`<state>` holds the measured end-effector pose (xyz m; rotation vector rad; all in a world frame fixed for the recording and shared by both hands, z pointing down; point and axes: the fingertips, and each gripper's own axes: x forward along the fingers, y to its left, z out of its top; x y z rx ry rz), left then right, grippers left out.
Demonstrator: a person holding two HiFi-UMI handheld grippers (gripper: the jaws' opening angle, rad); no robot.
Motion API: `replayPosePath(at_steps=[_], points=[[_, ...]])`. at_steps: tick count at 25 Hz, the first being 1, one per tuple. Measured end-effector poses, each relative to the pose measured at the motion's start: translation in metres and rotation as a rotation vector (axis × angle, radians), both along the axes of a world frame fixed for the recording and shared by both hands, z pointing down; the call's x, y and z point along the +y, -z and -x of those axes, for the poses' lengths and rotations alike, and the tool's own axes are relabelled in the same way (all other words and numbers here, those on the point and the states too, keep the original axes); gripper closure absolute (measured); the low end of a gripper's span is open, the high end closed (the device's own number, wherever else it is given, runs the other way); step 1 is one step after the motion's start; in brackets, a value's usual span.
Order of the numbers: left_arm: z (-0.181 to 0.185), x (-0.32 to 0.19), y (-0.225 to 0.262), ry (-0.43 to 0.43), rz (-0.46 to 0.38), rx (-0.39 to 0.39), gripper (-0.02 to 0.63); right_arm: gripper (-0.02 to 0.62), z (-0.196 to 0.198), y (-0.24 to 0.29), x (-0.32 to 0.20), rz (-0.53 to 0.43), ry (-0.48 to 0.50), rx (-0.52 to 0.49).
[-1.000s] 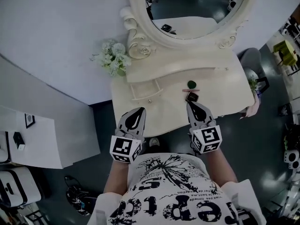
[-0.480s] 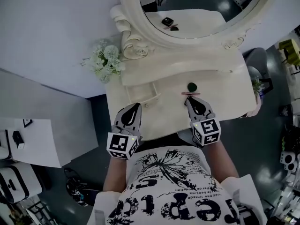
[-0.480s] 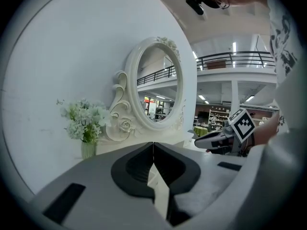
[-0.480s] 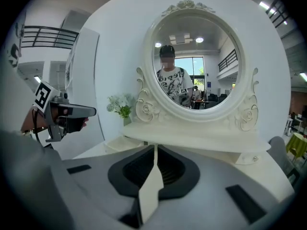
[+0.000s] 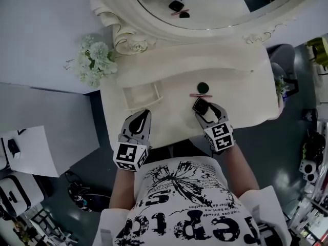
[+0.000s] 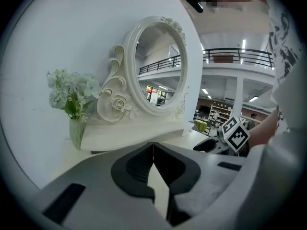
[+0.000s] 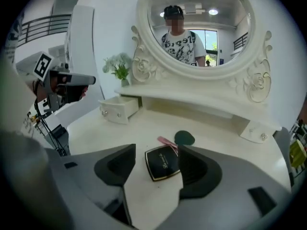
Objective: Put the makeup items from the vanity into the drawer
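A black square compact [image 5: 201, 105] [image 7: 163, 162] lies on the white vanity top [image 5: 169, 122]. My right gripper [image 5: 204, 109] [image 7: 157, 153] straddles it. Its jaws are opening: the compact sits close beside the right finger [image 7: 201, 169] and apart from the left one. Just beyond lie a pink stick [image 5: 201, 95] [image 7: 167, 142] and a dark green round item [image 5: 203, 87] [image 7: 184, 138]. The small drawer [image 5: 141, 95] [image 7: 119, 108] stands pulled out at the left. My left gripper [image 5: 140, 118] [image 6: 153, 150] hovers near the front edge, shut and empty.
An oval mirror [image 5: 205, 4] [image 7: 204, 28] in a carved frame stands on a raised shelf [image 5: 215, 65] at the back. A vase of white flowers [image 5: 92, 60] [image 6: 72, 99] is at the back left. A white side table [image 5: 31, 152] stands to the left.
My right gripper was shut at the compact and now stands wide around it. The head view has shifted, so the vanity sits lower left. The left gripper has barely moved.
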<state>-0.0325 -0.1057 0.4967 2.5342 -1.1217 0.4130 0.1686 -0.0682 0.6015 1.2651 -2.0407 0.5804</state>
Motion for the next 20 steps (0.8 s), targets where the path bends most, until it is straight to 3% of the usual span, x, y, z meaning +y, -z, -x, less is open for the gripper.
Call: replayPosePath(at_steps=[6,14,20], points=[[-0.009,-0.001,-0.016,0.016,0.034,-0.014,0.586,0.272,-0.014,-0.039,0.001,0.097,0.058,0.070],[-0.010,0.002,-0.024,0.046,0.053,-0.028,0.586,0.267,-0.016,-0.061,-0.004,0.189,0.127,0.089],[-0.005,0.004,-0.022,0.068,0.048,-0.028,0.586,0.267,-0.015,-0.061,-0.005,0.199,0.145,0.086]])
